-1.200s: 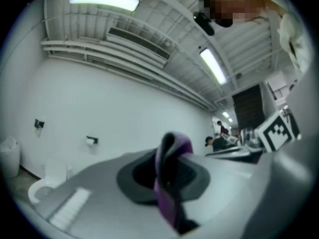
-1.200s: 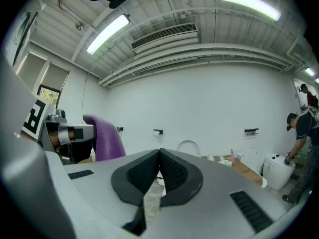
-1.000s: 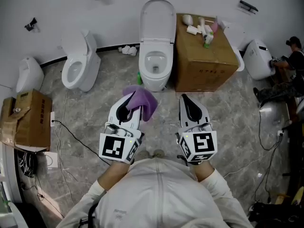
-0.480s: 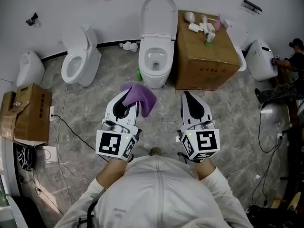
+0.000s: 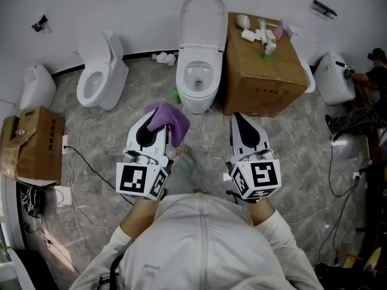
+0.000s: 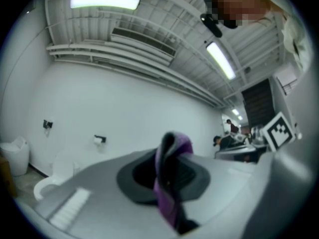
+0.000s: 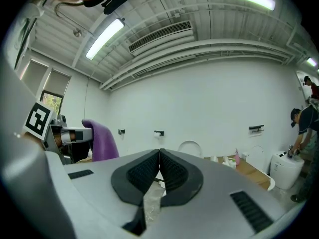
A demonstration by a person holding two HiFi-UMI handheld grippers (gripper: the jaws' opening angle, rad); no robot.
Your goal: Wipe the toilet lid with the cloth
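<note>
Toilet lid (image 5: 203, 17): raised upright at the far middle, back against the wall above the open bowl (image 5: 198, 80). Inner face turned toward the near side, so probably reachable head-on with a level push. Not yet touched, and well apart from both tools. Cloth (image 5: 171, 121): purple, pinched between the closed jaws of the left gripper (image 5: 151, 121) and bunched over their tips toward the right, likely carried that way so as to meet the lid first, as a pad. Right gripper (image 5: 236, 121): jaws pressed together on nothing, held alongside at the near right, seemingly just a spare for now. Both aimed at the middle toilet from the near side, hence judged to be on approach, with wiping not begun. Just right of that toilet: a big cardboard box (image 5: 263, 71), serving as a stand for a small cluster of bottles (image 5: 257, 34), too small to count surely. By the toilet's foot on the left: a green bottle (image 5: 178, 96). Counted: one cloth, two grippers, one raised lid in the middle. Two cardboard boxes, the second box (image 5: 36, 144) at the near left. Three more white fixtures: a left toilet (image 5: 100, 71), a smaller one (image 5: 36, 89) far left, another (image 5: 335, 74) far right beside a bending person (image 5: 376, 71).
</note>
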